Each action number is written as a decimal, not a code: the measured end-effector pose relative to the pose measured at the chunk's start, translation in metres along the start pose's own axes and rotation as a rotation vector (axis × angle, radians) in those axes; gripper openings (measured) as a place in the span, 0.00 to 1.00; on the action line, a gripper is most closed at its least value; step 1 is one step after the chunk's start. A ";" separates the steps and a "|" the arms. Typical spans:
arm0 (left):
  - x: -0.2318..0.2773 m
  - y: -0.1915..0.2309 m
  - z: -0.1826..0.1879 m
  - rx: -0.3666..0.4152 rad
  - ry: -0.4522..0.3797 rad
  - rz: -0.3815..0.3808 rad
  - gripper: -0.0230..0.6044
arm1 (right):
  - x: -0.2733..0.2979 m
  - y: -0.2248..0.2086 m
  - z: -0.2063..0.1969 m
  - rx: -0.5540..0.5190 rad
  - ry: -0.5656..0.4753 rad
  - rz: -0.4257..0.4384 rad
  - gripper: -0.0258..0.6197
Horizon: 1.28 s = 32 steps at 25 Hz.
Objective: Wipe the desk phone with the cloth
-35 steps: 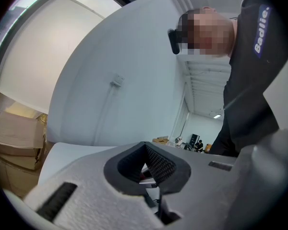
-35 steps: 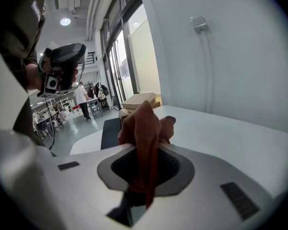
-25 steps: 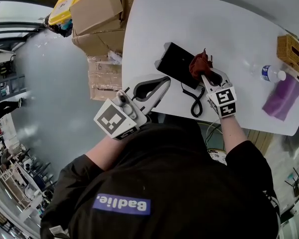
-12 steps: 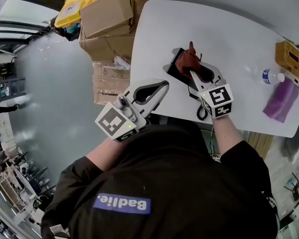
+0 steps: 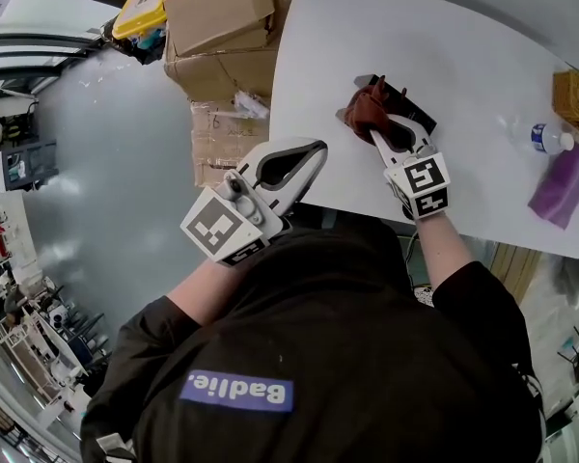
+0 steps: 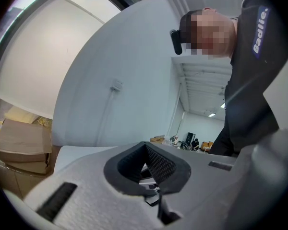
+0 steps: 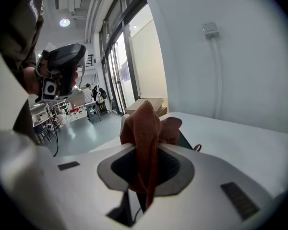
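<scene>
The wiping looked to be in the middle, not at the end. The desk phone (image 5: 412, 114) lay flat near the middle of the surface (image 5: 444, 46), and most of it was hidden under the tool and the rag. The right gripper (image 5: 376, 135) reached over the phone with its jaws squeezed tight on the cloth (image 5: 367, 109), a red-brown bunch pressed on the phone's left end. In the right gripper view the cloth (image 7: 144, 128) stuck up between the jaws, with a dark bit of the phone just behind it. I could not tell which parts were clean, so I think the phone's right end and its sides were yet to be rubbed. The left gripper (image 5: 314, 150) was held up, left of the phone and near the surface's edge, with its jaws pressed together on nothing, so it was not helping. The room was big, with a shiny grey floor (image 5: 106, 162) well left of the phone. The surface was white and smooth. Brown cardboard boxes (image 5: 217, 8) were stacked on the floor, left of the phone and past the surface's edge. Well to the right of the phone sat a woven basket (image 5: 574, 95), a purple rag (image 5: 560, 186) and a small clear bottle (image 5: 550, 138).
</scene>
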State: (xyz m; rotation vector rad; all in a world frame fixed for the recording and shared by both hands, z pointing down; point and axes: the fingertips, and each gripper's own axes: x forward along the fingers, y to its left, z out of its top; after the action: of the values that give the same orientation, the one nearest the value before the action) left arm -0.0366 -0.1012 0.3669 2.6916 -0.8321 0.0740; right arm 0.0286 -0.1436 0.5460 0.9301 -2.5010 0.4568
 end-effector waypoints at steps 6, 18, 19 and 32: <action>0.012 -0.009 -0.003 -0.031 0.028 -0.047 0.05 | -0.024 -0.004 -0.037 -0.017 0.055 -0.024 0.13; 0.041 -0.024 -0.014 -0.016 0.026 -0.124 0.05 | -0.074 -0.036 -0.114 0.093 0.194 -0.131 0.13; 0.043 -0.026 -0.014 -0.018 0.024 -0.126 0.05 | -0.077 -0.038 -0.118 0.099 0.207 -0.135 0.13; 0.046 -0.023 0.005 -0.005 -0.052 -0.017 0.05 | -0.070 -0.058 -0.028 0.073 0.053 -0.048 0.13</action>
State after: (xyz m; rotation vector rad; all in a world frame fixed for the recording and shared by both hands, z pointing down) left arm 0.0140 -0.1098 0.3618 2.7057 -0.8239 -0.0016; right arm 0.1234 -0.1357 0.5439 0.9908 -2.4227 0.5528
